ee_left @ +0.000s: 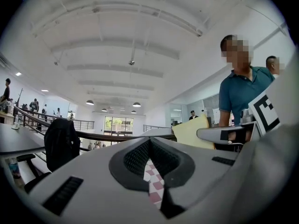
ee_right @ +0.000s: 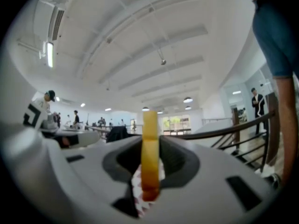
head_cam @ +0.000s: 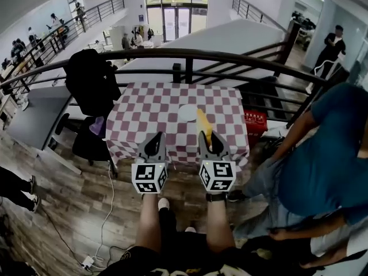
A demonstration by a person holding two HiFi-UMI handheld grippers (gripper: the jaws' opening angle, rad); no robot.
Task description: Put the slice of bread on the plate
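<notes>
A white plate lies near the middle of the table with the red-and-white checked cloth. My right gripper hangs over the table's near edge, shut on a yellow slice of bread that stands on edge and sticks out toward the plate. In the right gripper view the slice rises edge-on between the jaws of the gripper. My left gripper hovers beside it on the left, shut and holding nothing. In the left gripper view the left gripper shows checked cloth below, with the bread at the right.
A dark railing runs behind the table. A black jacket on a chair stands to its left, and a red crate to its right. A person in a teal shirt stands close on the right. A power strip lies on the floor.
</notes>
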